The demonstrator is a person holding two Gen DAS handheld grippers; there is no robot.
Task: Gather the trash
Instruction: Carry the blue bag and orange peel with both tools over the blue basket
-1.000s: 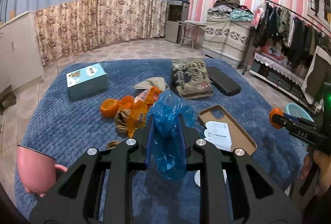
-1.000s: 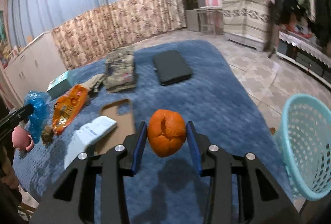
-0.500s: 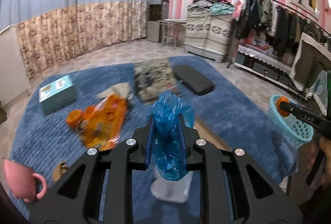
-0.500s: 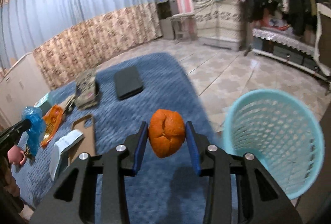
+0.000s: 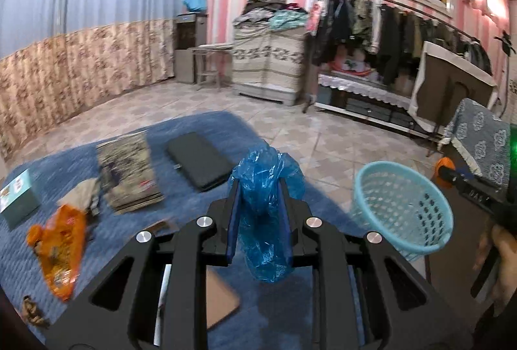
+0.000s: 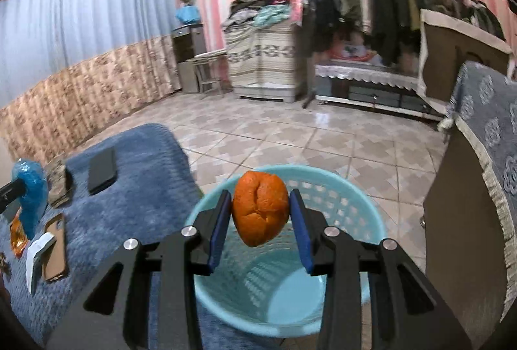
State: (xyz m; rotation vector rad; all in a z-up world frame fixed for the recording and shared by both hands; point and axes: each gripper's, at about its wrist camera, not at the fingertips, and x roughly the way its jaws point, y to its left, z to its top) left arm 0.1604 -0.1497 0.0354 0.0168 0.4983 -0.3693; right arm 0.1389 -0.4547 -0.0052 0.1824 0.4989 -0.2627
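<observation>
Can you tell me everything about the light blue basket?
The light blue basket is a round plastic bin with walls full of little holes and a smooth solid bottom. It stands upright on the tiled floor, right beside the blue blanket. It looks empty inside. The right gripper holds an orange peel just above its opening, not touching it.

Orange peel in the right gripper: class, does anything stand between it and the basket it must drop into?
Nothing visible does. The orange peel is held between the right gripper's fingers directly over the open mouth of the basket, whose inside looks empty. Only air lies between the peel and the basket's floor.
</observation>
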